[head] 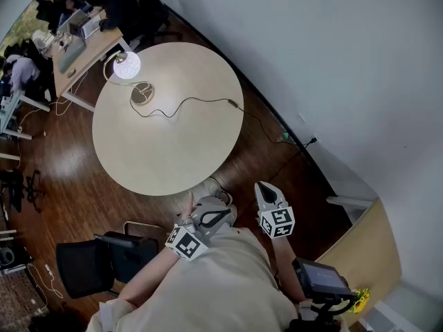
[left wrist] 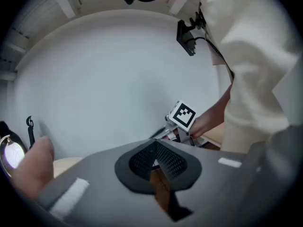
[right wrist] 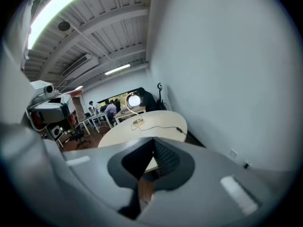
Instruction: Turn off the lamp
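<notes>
The lamp (head: 127, 66) stands at the far left edge of the round tabletop (head: 173, 151), its globe lit and its round base toward the middle of the tabletop. A dark cord (head: 187, 101) runs from the base across to the right edge. Both claws are held close to the person's body, short of the tabletop's near edge. The left claw (left wrist: 154, 150) is closed on nothing. The right claw (right wrist: 152, 148) is likewise closed and empty.

The lamp (head: 142, 94) is brass (its globe (head: 127, 65) white), the table (head: 173, 144) beige, the floor (head: 62, 164) dark brown.
</notes>
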`<state>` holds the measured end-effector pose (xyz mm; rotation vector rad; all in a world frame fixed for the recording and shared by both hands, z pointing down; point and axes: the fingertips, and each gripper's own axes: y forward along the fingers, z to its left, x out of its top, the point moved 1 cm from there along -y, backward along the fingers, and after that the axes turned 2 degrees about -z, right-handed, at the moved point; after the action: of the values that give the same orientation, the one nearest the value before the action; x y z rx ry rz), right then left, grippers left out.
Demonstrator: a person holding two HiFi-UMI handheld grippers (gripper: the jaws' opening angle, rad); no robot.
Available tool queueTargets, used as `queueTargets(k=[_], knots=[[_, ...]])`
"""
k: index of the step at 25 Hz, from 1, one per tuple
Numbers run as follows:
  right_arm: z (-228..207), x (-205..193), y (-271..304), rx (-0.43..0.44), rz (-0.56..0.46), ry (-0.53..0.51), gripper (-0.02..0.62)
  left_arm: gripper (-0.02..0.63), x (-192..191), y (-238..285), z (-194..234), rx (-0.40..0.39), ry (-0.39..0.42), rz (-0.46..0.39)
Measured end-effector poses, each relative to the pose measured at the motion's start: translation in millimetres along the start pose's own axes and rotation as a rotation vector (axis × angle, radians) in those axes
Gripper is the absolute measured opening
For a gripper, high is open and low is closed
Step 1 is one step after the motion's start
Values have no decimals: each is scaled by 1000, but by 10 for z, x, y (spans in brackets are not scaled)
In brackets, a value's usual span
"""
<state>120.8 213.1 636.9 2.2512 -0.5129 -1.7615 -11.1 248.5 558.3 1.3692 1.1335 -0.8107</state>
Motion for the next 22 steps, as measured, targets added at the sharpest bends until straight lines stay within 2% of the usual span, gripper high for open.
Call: queueTargets(k=[5,9,15,22], knots=[[-65,248,387,-5,-13,-11,0,5,-29,157,473,-7,44,14],[-164,593,726,14,-25,-46,0,5,-152,255,1009,-10,-25,8],[-438,997,1238,5,-25,-58,0,5,-217,292,1803,40,-159,-5],[-575,1076,1757,17,18,-79,0,5,-501,254,2320,110,-295,-9]])
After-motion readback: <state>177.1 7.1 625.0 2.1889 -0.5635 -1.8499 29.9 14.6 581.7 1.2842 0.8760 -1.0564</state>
